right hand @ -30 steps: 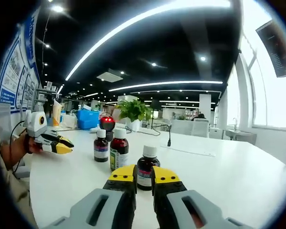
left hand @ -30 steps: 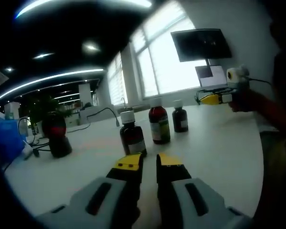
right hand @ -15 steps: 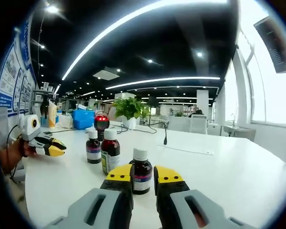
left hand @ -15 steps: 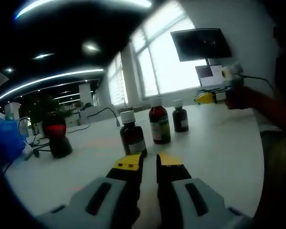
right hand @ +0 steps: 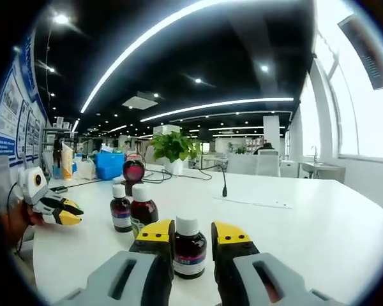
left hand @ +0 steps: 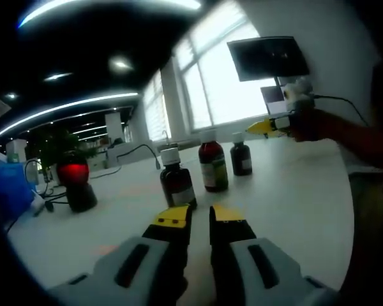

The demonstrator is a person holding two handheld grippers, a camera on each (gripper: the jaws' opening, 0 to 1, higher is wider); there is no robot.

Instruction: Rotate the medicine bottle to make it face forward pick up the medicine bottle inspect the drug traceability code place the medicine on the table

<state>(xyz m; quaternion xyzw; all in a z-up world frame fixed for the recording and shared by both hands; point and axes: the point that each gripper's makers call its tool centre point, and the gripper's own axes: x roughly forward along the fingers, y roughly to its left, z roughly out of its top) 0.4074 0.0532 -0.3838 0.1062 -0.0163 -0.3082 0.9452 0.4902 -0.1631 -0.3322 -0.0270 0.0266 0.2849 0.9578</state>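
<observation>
Three medicine bottles stand upright in a loose row on the white table [right hand: 319, 242], all dark brown glass with white caps and paper labels. In the right gripper view, the right gripper [right hand: 192, 233] has its yellow-tipped jaws apart with the nearest bottle [right hand: 189, 247] standing between them — whether the pads touch the glass I cannot tell, but nothing looks clamped and the bottle sits on the table. Just beyond it are the middle bottle [right hand: 141, 210], taller and with a greenish label, and the far bottle [right hand: 120, 207], close together. Judged step: the approach for the first action, turning the nearest bottle so its label faces forward, with lift and code inspection not yet done. Next move, as I read it, calls for closing squarely on the body below the cap, then a gentle twist about the upright axis — the bottle is narrow and smooth, so an off-centre squeeze could tip it toward its neighbours. In the left gripper view, the left gripper [left hand: 200, 218] hangs low over the table with jaws nearly together on nothing, short of the bottle row. A red-lit scanner [left hand: 76, 182] stands on the table off to that view's left, well apart from the bottles; presumably it serves the traceability check.
</observation>
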